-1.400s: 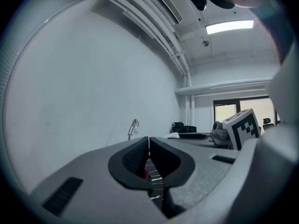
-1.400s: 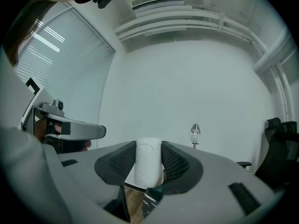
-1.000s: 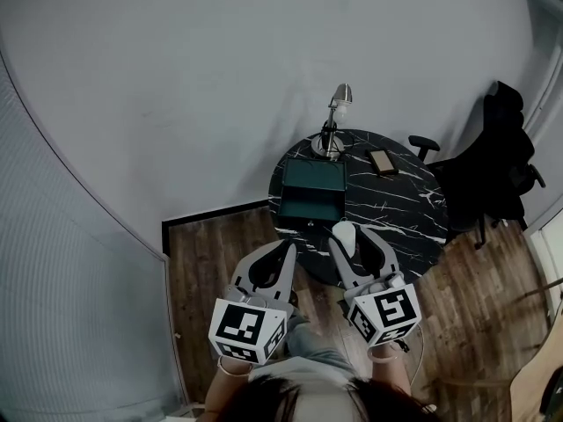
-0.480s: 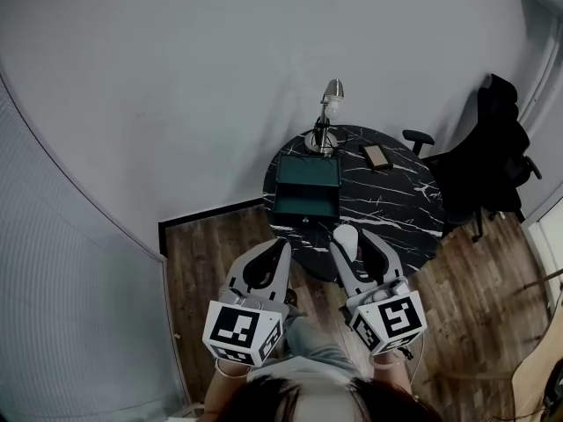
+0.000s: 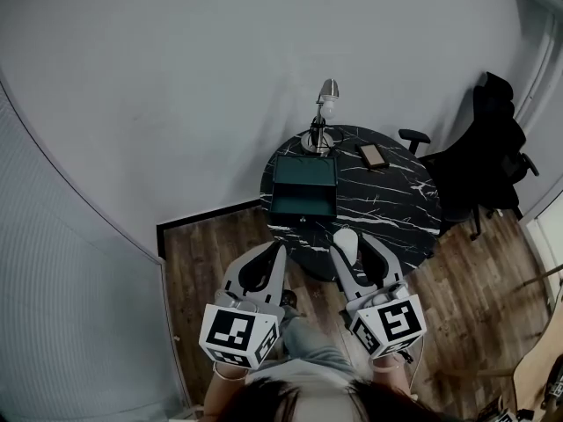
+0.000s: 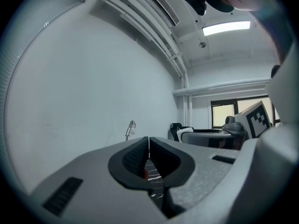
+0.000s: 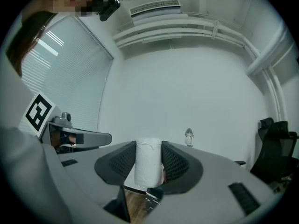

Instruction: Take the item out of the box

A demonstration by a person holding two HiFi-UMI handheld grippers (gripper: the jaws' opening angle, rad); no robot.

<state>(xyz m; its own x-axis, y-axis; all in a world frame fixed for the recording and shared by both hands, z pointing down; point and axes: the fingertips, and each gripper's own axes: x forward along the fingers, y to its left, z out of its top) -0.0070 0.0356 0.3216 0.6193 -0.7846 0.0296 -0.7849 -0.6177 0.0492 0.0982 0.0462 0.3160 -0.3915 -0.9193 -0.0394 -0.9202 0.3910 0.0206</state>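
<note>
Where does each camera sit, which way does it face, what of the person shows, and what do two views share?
Head view: on the person's head, looking steeply down at the round table and teal box; hair, left gripper and right gripper show.
Left gripper view: rides that gripper, looking along its shut jaws towards the wall; the right gripper's marker cube shows at right.
Right gripper view: looks along jaws clamped on a white roll, towards the wall.
Shared: both gripper views show the lamp.

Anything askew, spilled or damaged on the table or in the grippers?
Nothing stands out. The green box sits open on the table, the lamp stands upright, and the right gripper holds the white roll squarely. The left gripper is shut, empty.
</note>
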